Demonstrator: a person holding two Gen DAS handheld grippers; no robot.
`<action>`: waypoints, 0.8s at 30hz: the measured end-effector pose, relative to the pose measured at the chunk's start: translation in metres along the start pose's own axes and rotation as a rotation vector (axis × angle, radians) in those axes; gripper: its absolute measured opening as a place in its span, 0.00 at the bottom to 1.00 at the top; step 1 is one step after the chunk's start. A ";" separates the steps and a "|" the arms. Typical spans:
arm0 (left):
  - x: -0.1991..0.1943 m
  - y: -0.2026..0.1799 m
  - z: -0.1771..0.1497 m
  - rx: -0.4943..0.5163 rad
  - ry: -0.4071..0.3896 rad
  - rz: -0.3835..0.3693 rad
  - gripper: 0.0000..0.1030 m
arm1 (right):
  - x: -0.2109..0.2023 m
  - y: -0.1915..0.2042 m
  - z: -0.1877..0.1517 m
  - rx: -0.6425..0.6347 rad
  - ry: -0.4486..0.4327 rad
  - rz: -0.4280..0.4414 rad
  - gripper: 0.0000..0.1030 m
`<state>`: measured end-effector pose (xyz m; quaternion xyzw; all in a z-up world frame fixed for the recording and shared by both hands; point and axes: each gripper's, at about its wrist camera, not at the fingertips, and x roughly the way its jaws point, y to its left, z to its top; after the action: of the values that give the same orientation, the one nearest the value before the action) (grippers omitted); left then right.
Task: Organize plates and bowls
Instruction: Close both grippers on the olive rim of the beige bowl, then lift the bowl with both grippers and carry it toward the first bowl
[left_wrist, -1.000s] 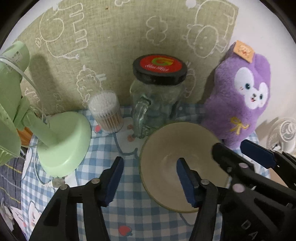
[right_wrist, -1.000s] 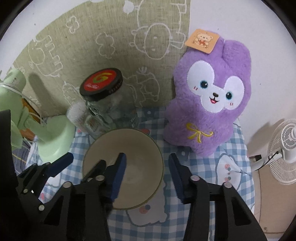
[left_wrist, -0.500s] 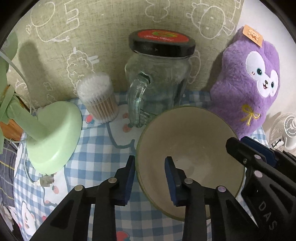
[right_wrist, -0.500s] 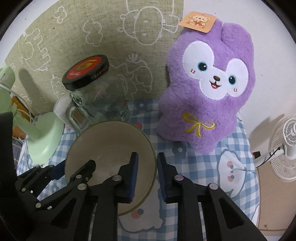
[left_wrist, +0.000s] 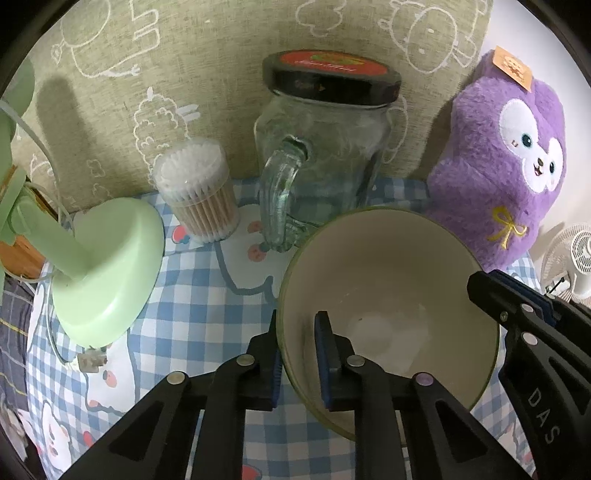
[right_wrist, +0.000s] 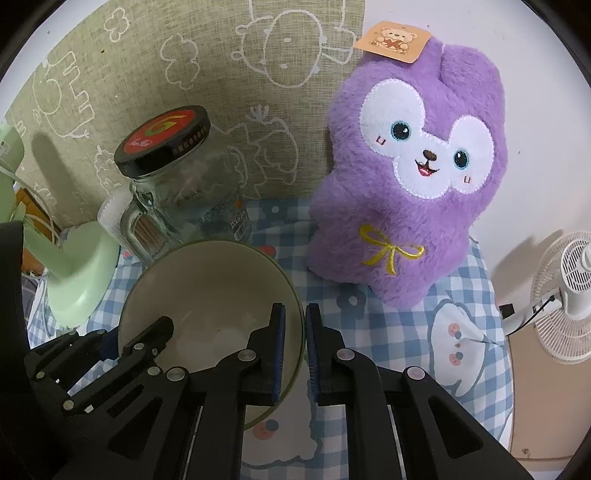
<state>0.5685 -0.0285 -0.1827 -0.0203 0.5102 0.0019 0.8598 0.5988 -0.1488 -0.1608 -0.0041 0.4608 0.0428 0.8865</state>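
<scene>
A beige bowl (left_wrist: 388, 273) with a green rim sits on the blue checked cloth (left_wrist: 207, 295). My left gripper (left_wrist: 298, 332) straddles its left rim, one finger outside and one inside; its jaws are closing, and the pads look pressed on the wall. In the right wrist view my right gripper (right_wrist: 293, 325) closes on the right rim of the same bowl (right_wrist: 207, 288), which is pinched between its blue pads. Each gripper shows in the other view, the right gripper (left_wrist: 517, 295) at the far rim and the left gripper (right_wrist: 147, 332) at the left rim.
Close behind the bowl stands a glass jar (left_wrist: 325, 155) with a black and red lid. A tub of cotton swabs (left_wrist: 195, 192) and a green fan base (left_wrist: 107, 266) are to its left. A purple plush toy (right_wrist: 410, 184) sits at the right, with a white fan (right_wrist: 569, 295) beyond it.
Both grippers came down onto the bowl and narrowed from wide open to pinching its opposite rims. The bowl has stayed in place.
</scene>
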 end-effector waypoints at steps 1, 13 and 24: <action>0.001 0.001 0.001 -0.005 0.003 -0.001 0.10 | 0.000 0.000 -0.001 0.000 0.002 -0.001 0.12; -0.004 0.007 -0.005 -0.001 0.008 0.009 0.09 | 0.001 0.000 -0.007 -0.002 0.036 -0.008 0.10; -0.038 0.005 -0.038 0.029 0.025 0.006 0.09 | -0.032 0.002 -0.028 -0.005 0.041 -0.016 0.10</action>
<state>0.5165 -0.0243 -0.1677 -0.0065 0.5210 -0.0031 0.8535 0.5573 -0.1506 -0.1512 -0.0112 0.4786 0.0367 0.8772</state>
